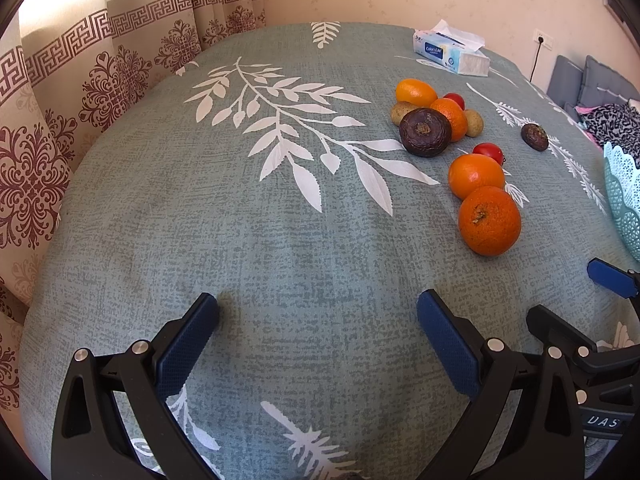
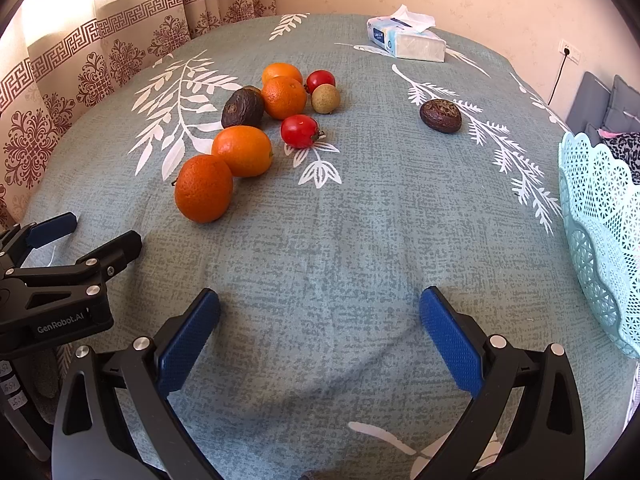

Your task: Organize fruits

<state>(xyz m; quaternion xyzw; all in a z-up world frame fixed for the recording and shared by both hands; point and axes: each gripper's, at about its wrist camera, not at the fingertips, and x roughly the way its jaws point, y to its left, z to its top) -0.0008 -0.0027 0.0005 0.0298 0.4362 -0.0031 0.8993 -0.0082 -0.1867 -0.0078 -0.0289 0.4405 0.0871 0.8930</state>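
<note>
We've both grippers — left gripper & right gripper — spread wide, empty. Fruits sit ahead-left of right gripper, basket far right — round ones prob roll if nudged.

Both wrist views look steeply down along spread blue fingers onto a grey-green tablecloth, from close above its near edge, facing the far wall. The left view sits further left, the fruit pile at its right; the right view shares that pile and the tissue pack
</note>
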